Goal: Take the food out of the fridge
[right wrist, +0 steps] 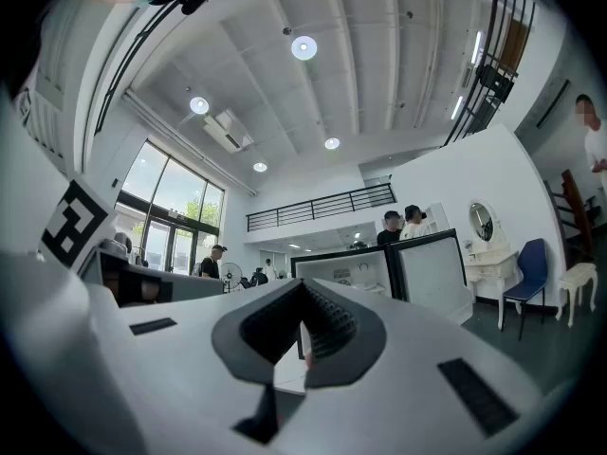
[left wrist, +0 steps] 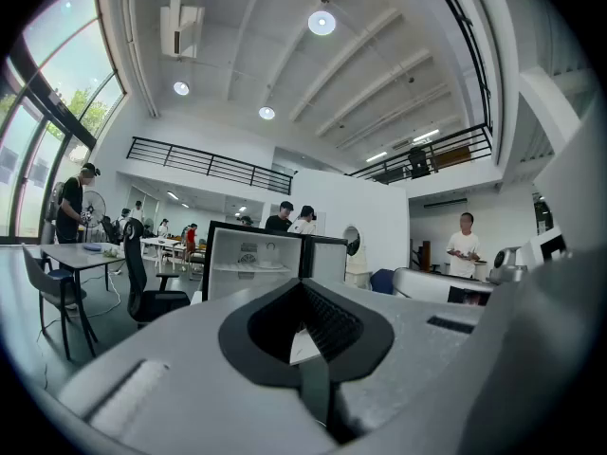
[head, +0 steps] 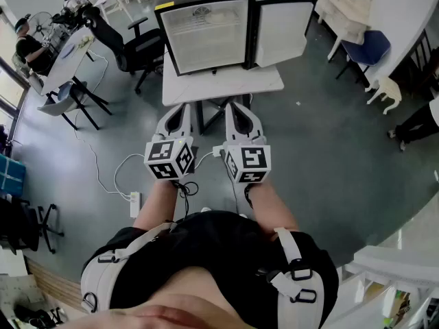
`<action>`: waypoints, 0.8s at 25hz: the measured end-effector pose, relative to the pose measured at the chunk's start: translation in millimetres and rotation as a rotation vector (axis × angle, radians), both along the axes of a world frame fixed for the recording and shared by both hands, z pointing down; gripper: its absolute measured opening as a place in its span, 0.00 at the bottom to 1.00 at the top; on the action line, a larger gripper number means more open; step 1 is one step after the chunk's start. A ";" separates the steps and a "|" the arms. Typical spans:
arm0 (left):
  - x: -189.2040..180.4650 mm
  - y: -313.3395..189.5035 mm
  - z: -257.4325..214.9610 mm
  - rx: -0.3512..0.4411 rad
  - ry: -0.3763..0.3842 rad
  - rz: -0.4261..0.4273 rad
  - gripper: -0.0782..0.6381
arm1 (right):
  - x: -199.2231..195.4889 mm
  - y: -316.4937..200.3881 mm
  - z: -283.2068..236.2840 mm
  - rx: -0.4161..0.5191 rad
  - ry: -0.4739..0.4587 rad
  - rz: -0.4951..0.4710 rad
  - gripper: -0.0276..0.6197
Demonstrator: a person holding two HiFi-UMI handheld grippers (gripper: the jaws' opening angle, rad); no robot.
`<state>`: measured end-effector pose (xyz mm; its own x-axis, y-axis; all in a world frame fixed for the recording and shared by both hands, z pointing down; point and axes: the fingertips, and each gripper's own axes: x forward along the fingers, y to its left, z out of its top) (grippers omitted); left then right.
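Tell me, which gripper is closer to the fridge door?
Right. The right gripper is short of the open door, a little to its left. The left gripper is farther left, facing the fridge. Neither touches the door.

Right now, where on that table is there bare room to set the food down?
The bare strip of white table in front of the fridge, running from its left corner across to the open door. Beside the fridge on the left there is hardly any room. The floor to the left is crowded: office chair, power strip.
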<state>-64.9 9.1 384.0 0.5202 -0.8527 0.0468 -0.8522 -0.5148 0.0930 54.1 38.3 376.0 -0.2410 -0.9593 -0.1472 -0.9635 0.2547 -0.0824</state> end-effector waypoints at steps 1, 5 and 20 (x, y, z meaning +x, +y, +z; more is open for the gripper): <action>-1.0 -0.5 -0.1 0.001 -0.002 0.002 0.11 | 0.5 -1.3 -0.6 0.000 -0.002 0.003 0.05; -6.8 -3.9 0.4 0.001 -0.003 0.005 0.11 | 0.8 -6.2 -4.0 0.010 -0.013 0.016 0.05; -60.7 -31.2 3.7 0.008 0.022 0.053 0.11 | -54.8 -30.6 8.2 -0.004 0.014 0.061 0.05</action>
